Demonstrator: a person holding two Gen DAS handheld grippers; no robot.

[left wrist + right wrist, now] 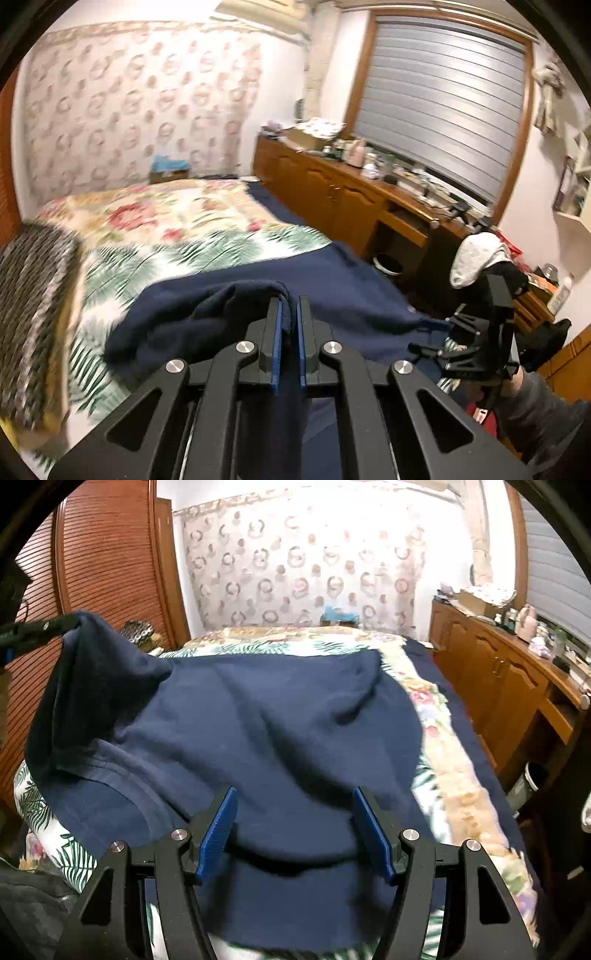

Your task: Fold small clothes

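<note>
Left gripper (289, 314) pinches a lifted corner of the navy fleece garment (258, 720) on the floral bedspread (461, 775); right gripper (295, 827) jaws spread above its near edge.

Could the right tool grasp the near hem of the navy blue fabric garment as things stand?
Probably yes: the right tool is open, with the navy blue fabric garment lying unobstructed between its fingers.

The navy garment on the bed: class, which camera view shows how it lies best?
The right wrist view. There the navy garment spreads across the floral bedspread, one corner lifted by the left gripper, under the open right gripper. The left wrist view shows only a bunched fold clamped in the left gripper.
</note>
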